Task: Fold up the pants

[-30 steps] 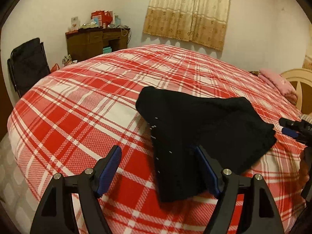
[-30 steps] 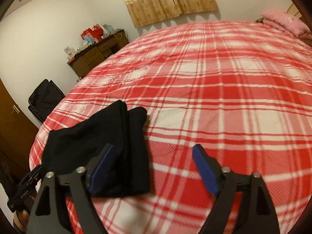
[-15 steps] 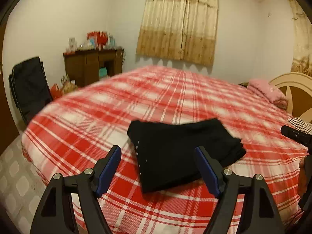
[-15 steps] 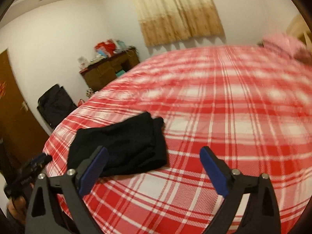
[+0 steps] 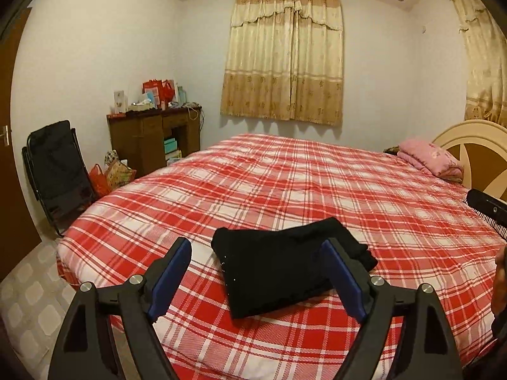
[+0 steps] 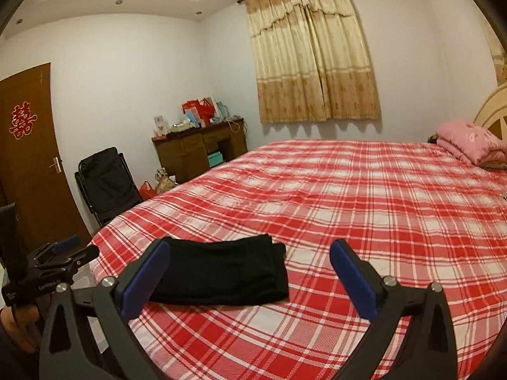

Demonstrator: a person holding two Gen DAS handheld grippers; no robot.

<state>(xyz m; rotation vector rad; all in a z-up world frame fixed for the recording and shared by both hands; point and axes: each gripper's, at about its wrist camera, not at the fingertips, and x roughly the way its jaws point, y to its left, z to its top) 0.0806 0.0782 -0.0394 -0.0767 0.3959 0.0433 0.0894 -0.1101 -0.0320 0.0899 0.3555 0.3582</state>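
Black pants [image 5: 279,266] lie folded into a compact stack near the front edge of the bed [image 5: 317,190], which has a red and white plaid cover. The same pants [image 6: 221,275] show low and left in the right wrist view. My left gripper [image 5: 258,269] hovers above and short of the stack, its jaws opening, with nothing touching its blue pads [image 5: 345,281]. My right gripper [image 6: 248,272] is raised off the bed, to the right of the pants, its jaws opening wide with nothing between them. The left gripper [image 6: 66,247] also appears at the left edge of that view, held by a hand.
A pink folded blanket [image 5: 431,158] lies by the cream headboard [image 5: 469,139] at the right. Left of the bed stand a brown desk [image 5: 152,139] with clutter, a black folding chair [image 5: 57,171] and bags on the floor. A brown door [image 6: 28,158] is at the left.
Both grippers have risen and drawn back from the pants, so the stack looks smaller and more of the room shows. Both pairs of jaws stand slightly wider. The pants lie still.
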